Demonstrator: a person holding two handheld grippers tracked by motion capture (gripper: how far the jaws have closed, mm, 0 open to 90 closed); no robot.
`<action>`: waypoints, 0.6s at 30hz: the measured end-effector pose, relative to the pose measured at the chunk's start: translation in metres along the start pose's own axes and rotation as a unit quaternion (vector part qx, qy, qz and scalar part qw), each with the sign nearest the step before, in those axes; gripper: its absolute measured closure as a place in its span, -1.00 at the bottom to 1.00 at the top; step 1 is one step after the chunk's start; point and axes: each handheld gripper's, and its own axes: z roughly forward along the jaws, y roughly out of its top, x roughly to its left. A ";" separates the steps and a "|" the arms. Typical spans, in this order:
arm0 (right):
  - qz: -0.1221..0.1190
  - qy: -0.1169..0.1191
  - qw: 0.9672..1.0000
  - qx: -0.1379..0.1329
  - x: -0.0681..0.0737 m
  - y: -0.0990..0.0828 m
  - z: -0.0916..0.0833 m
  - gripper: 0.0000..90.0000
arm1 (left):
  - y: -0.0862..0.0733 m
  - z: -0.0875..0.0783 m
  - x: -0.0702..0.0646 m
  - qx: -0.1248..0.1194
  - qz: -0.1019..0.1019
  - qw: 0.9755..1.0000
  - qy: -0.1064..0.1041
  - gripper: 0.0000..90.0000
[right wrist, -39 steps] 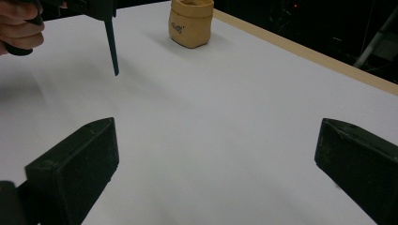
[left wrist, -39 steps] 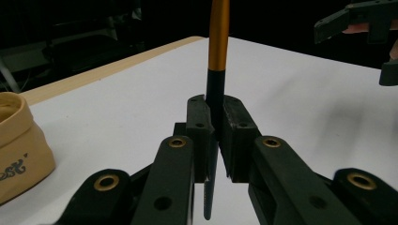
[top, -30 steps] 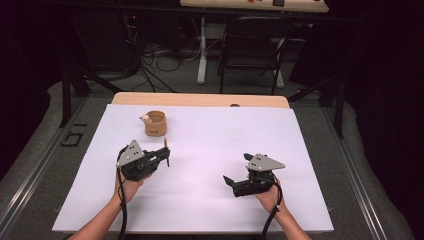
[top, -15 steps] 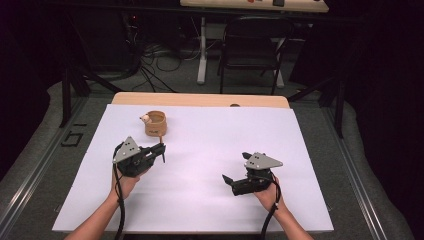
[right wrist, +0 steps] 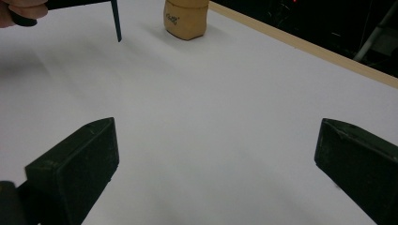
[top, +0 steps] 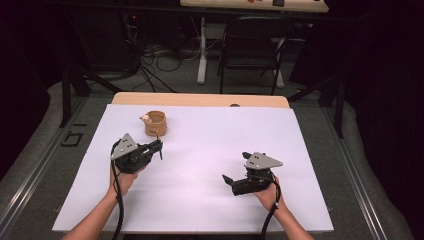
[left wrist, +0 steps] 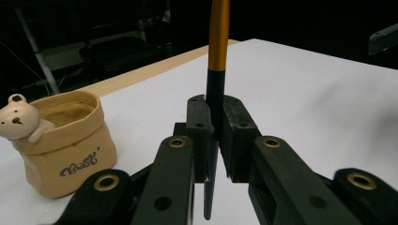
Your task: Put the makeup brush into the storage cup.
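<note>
- The left gripper (top: 159, 148) has its jaws clamped on a slim pen (left wrist: 217, 51), black low down and orange above; in the left gripper view the pen stands upright at centre frame, its dark tip poking out below the pads (left wrist: 199, 126).
- At the left of the high view, this gripper sits just below and left of the small pot (top: 155, 123), near it but apart.
- The pot looks like glazed ceramic shaped as a soft tan sack, with a rolled rim, a printed word on its side and a little pale bear (left wrist: 18, 119) leaning on the lip.
- Judging from this, the step in hand is dropping the pen into the pot: keep the pen vertical, bring it over the open mouth clear of the bear, lower the tip inside before letting go, so that the light pot does not tip.
- The table cover (top: 200, 200) is smooth, matte white sheet; a wooden edge (top: 200, 99) shows along its far side.
- At the right of the high view, the right gripper (top: 227, 181) rests low over the sheet, jaws spread wide with nothing between them; its blocky black pads (right wrist: 80, 159) look rubbery.
</note>
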 end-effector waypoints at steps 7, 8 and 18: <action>0.000 0.000 1.000 0.001 0.000 0.000 0.000 -1.00 | 0.001 0.001 0.006 -0.001 -0.001 1.000 0.003 0.84; 0.000 -0.001 1.000 0.000 0.000 0.000 0.000 -1.00 | 0.001 0.001 0.007 0.001 0.000 1.000 0.006 0.84; -0.002 -0.002 1.000 0.001 0.000 0.000 0.000 -1.00 | 0.001 0.003 0.014 0.001 -0.002 1.000 0.016 0.84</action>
